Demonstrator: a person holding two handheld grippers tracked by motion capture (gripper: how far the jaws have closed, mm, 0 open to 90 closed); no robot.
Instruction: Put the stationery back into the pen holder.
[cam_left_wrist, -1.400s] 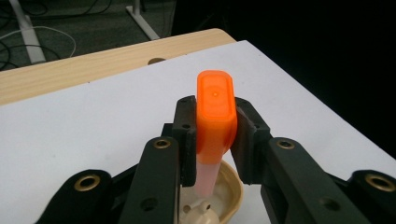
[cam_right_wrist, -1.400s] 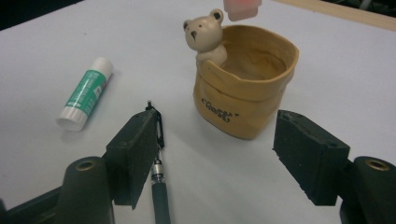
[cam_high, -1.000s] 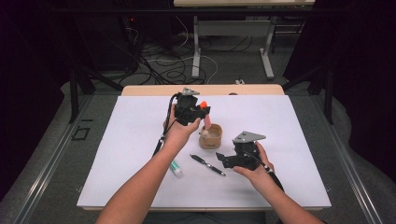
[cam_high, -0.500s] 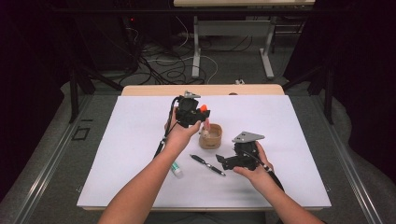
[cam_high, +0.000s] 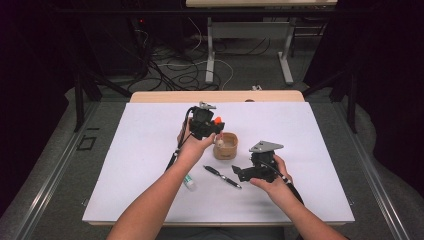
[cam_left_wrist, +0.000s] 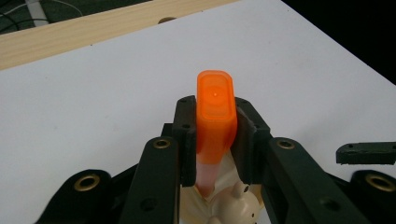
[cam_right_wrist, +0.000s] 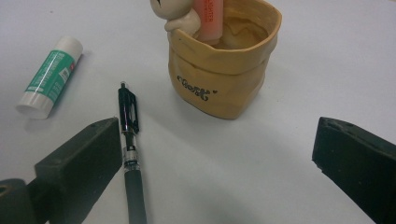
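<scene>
My left claw (cam_high: 216, 131) is clamped on an orange marker (cam_left_wrist: 215, 116), both pads pressed flat against its sides just below the capped top. I hold it upright, cap up, and its lower end reaches down into the tan pot (cam_high: 225, 145), which stands near the middle of the white table top (cam_high: 125, 165). In the right gripper view the marker's pale orange barrel stands inside the pot (cam_right_wrist: 224, 70), right beside a small cream figure (cam_right_wrist: 175, 14) perched on the rim. My right claw (cam_high: 239, 172) rests low over the table on the near right side of the pot, pointing left, its jaws spread wide with nothing between them; they have just been opening. A black pen (cam_right_wrist: 129, 154) lies on the table just inside its left jaw, apart from it, and in the high view that pen (cam_high: 222, 176) lies on the near side of the pot, between my two hands. A glue stick (cam_high: 188, 181) with a green label lies to the left of the pen, close to my left forearm.
</scene>
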